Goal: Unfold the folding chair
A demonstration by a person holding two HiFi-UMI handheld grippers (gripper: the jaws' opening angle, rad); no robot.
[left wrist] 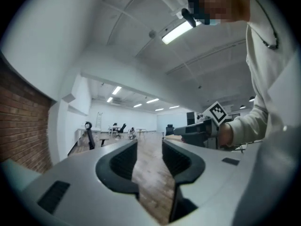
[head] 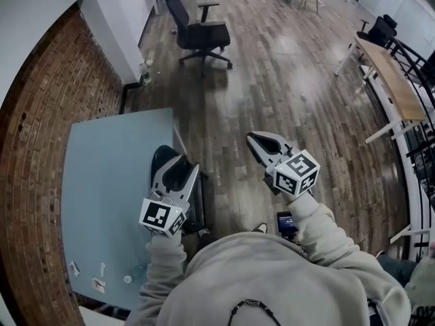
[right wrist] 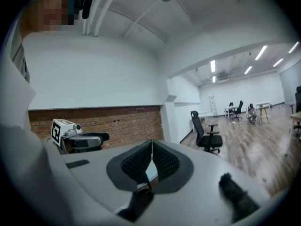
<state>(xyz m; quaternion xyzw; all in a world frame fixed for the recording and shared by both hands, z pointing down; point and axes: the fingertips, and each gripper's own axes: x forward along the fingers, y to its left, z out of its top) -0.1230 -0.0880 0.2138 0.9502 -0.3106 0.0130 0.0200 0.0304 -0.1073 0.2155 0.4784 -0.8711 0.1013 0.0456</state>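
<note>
A dark, flat thing [head: 203, 206], apparently the folded chair, stands against the right edge of the pale blue table [head: 112, 189]; my left gripper hides most of it. Above it my left gripper [head: 178, 164] [left wrist: 149, 147] points level, open by a narrow gap, and only the wooden floor shows between its pads. To the right, over bare floor, my right gripper [head: 251, 138] [right wrist: 151, 147] is shut, pads meeting with nothing between them. Each gripper shows in the other's view: the right gripper [left wrist: 200, 131], the left gripper [right wrist: 80, 140].
A black office chair [head: 200, 36] [right wrist: 207, 133] stands on the wooden floor ahead. A brick wall [head: 37, 148] runs along the left behind the table. A long wooden desk [head: 391, 80] and a railing line the right side.
</note>
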